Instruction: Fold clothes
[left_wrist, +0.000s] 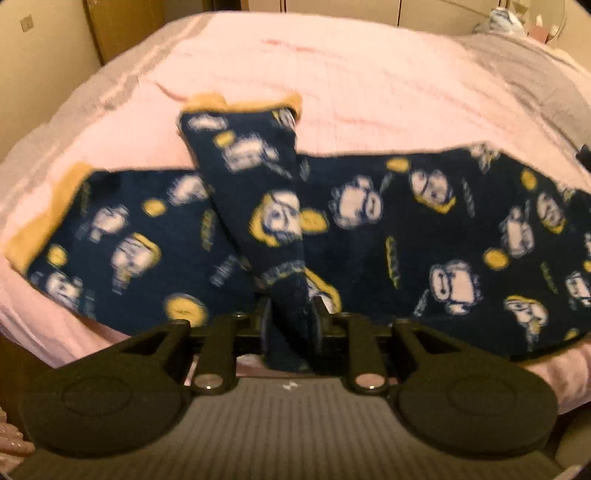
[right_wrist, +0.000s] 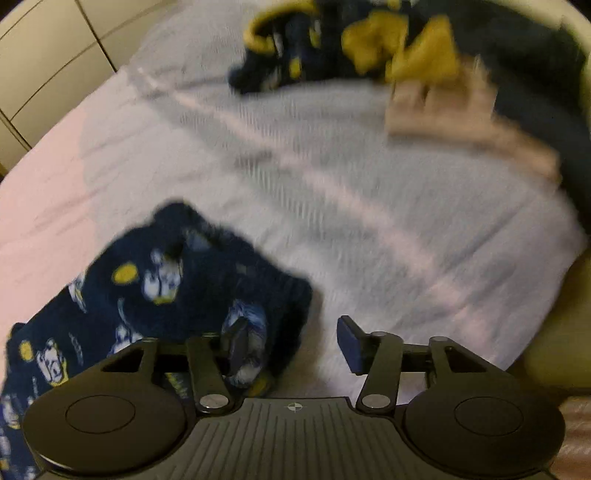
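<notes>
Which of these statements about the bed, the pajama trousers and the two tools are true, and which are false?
1. The pajama trousers are dark blue with yellow cuffs. True.
2. The bed cover is green. False: it is pink.
3. A trouser leg runs between the fingers of the left tool. True.
4. The right tool is clamped shut on a towel. False: its fingers stand apart over bare cover, with trouser fabric at one finger only.
5. More clothes lie in a heap at the far side of the bed in the right tool's view. True.
</notes>
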